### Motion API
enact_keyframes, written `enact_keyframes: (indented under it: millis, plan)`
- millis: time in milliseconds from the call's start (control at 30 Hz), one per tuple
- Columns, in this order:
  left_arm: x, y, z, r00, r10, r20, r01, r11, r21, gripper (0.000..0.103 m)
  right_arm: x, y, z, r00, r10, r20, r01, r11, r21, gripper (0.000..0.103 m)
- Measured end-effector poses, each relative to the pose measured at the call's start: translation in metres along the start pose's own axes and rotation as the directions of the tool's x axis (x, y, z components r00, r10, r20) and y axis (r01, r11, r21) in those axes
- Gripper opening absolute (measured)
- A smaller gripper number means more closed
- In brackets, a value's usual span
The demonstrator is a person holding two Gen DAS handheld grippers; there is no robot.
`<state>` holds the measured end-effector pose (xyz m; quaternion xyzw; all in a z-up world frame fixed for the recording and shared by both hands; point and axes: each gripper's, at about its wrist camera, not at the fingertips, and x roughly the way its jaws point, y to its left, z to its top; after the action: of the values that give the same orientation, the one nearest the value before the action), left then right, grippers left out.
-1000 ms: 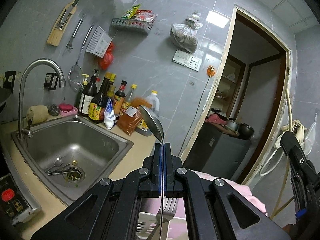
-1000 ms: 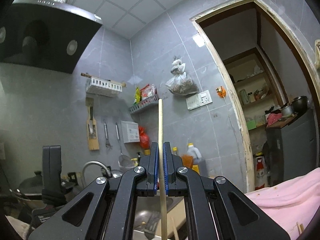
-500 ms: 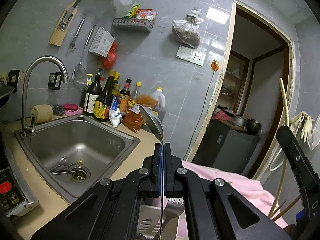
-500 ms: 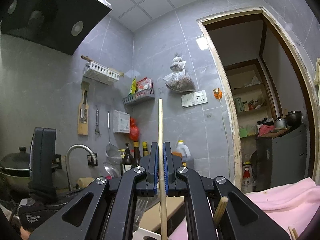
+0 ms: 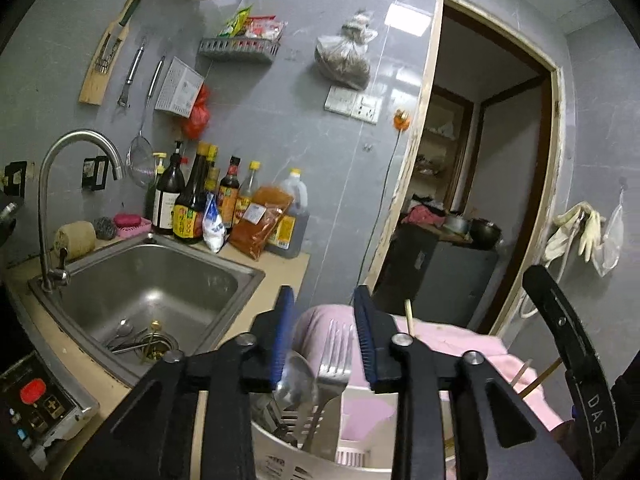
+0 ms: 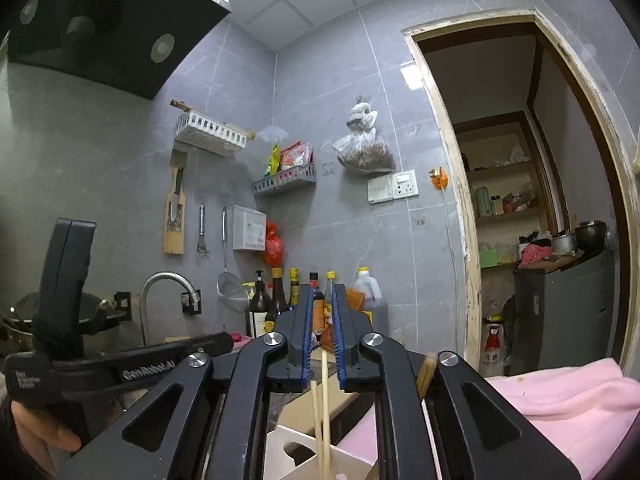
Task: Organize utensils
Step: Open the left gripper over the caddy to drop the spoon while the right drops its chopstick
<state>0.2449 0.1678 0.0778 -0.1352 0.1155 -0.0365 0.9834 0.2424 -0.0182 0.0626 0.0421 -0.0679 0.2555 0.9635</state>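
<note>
In the white slotted utensil holder (image 5: 280, 468) at the bottom of the left wrist view, a steel spoon (image 5: 296, 380) stands bowl up beside a fork (image 5: 334, 360), both between but clear of the left gripper's (image 5: 323, 340) blue pads; its jaws are opening and it has let the spoon go. In the right wrist view a pair of wooden chopsticks (image 6: 323, 412) drops into another compartment of the holder, passing between the right gripper's (image 6: 322, 332) pads, whose jaws are also opening with a narrow gap on either side, so they look released rather than pinched. A pink cloth (image 6: 560, 404) lies just beside the holder, and more chopsticks (image 5: 538, 372) rest on it. The step in hand looks like the drop-off of both items at once. Next, each gripper probably needs to lift straight up clear of the handles without snagging them, then go for the loose chopsticks on the cloth, or the utensils lying in the sink (image 5: 160, 280)
</note>
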Motion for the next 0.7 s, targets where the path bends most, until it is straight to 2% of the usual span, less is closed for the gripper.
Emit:
enact_keyframes:
  millis: [133, 167, 200, 233, 433, 500, 633, 700]
  plan:
    - [-0.01, -0.01, 0.004, 1.0, -0.021, 0.01, 0.02, 1.0, 0.012, 0.028, -0.015, -0.001, 0.011, 1.0, 0.015, 0.005, -0.015, 1.0, -0.009, 0.014]
    - [-0.011, -0.012, 0.005, 1.0, -0.025, 0.008, 0.024, 1.0, 0.015, 0.03, -0.02, -0.001, 0.013, 1.0, 0.018, 0.008, -0.018, 1.0, -0.011, 0.018]
    - [-0.013, -0.016, 0.004, 0.999, -0.033, 0.005, 0.033, 0.999, 0.019, 0.031, -0.023, -0.001, 0.016, 1.0, 0.022, 0.011, -0.022, 1.0, -0.011, 0.028]
    - [-0.015, -0.021, 0.004, 0.999, -0.041, 0.002, 0.041, 0.999, 0.023, 0.033, -0.027, -0.002, 0.019, 1.0, 0.027, 0.016, -0.027, 1.0, -0.008, 0.029]
    - [-0.024, -0.043, 0.002, 0.997, -0.076, 0.001, 0.076, 0.996, 0.05, 0.04, -0.046, -0.013, 0.035, 0.998, 0.043, 0.035, -0.043, 0.999, -0.002, 0.032]
    - [-0.028, -0.051, 0.001, 0.996, -0.087, 0.006, 0.087, 0.994, 0.059, 0.046, -0.054, -0.019, 0.039, 0.999, 0.036, 0.041, -0.036, 0.999, 0.007, 0.047]
    - [-0.04, -0.063, -0.001, 0.993, -0.115, 0.029, 0.114, 0.992, 0.05, 0.061, -0.073, -0.034, 0.046, 0.999, 0.001, 0.037, -0.001, 1.0, 0.015, 0.052]
    - [-0.046, -0.07, -0.002, 0.991, -0.127, 0.041, 0.125, 0.991, 0.051, 0.071, -0.084, -0.044, 0.049, 0.999, -0.028, 0.025, 0.028, 1.0, 0.011, 0.066]
